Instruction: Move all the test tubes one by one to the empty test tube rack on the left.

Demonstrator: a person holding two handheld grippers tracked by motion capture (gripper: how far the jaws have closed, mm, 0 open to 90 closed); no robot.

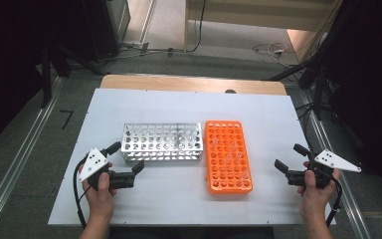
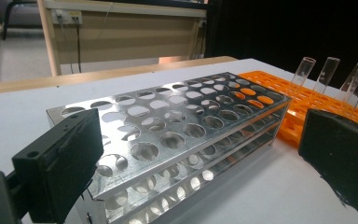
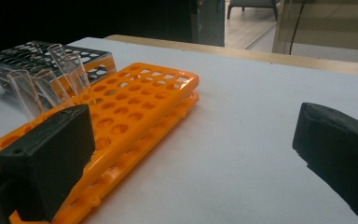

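Note:
A silver metal tube rack [image 1: 162, 141] [image 2: 177, 135] stands mid-table with its holes empty, and an orange plastic rack [image 1: 227, 156] [image 3: 130, 107] lies right beside it. Several clear glass tubes [image 2: 328, 77] [image 3: 51, 86] stand tilted in the orange rack. My left gripper [image 1: 126, 158] [image 2: 205, 163] rests open on the table just left of the silver rack's near corner, holding nothing. To the right of the orange rack my right gripper [image 1: 291, 157] [image 3: 200, 158] stands open and empty.
The racks sit on a white board [image 1: 179, 199] laid over a wooden table [image 1: 194, 82]. Bare white surface lies in front of both racks and between the orange rack and my right gripper. Cables [image 1: 268, 49] run on the floor beyond the table.

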